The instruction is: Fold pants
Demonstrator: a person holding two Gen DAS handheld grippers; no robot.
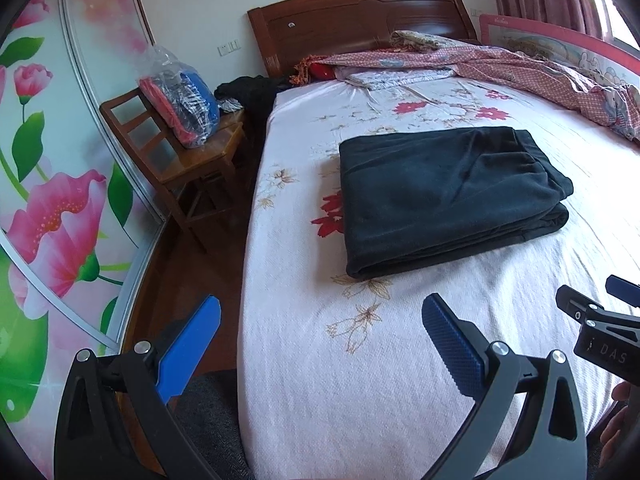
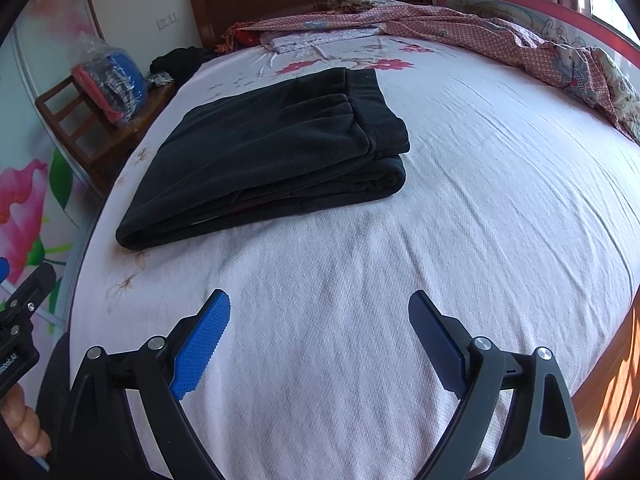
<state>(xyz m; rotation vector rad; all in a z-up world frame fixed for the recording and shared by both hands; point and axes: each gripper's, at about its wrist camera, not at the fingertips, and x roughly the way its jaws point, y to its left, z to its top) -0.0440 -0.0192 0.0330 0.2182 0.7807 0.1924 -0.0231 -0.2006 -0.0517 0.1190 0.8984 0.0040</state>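
Note:
Dark pants [image 1: 448,196] lie folded into a thick rectangle on the bed's flowered white sheet [image 1: 360,360]; they also show in the right wrist view [image 2: 272,160], with the waistband on the far right side. My left gripper [image 1: 320,320] is open and empty, held above the sheet near the bed's left edge, short of the pants. My right gripper [image 2: 320,312] is open and empty, above the sheet in front of the pants. Part of the right gripper's body [image 1: 600,320] shows at the right edge of the left wrist view.
A wooden chair [image 1: 180,160] with a plastic bag of clothes [image 1: 180,100] stands left of the bed. A pink quilt [image 1: 540,68] lies bunched along the far right by the headboard [image 1: 352,20]. A flowered wardrobe door [image 1: 52,160] is at the left.

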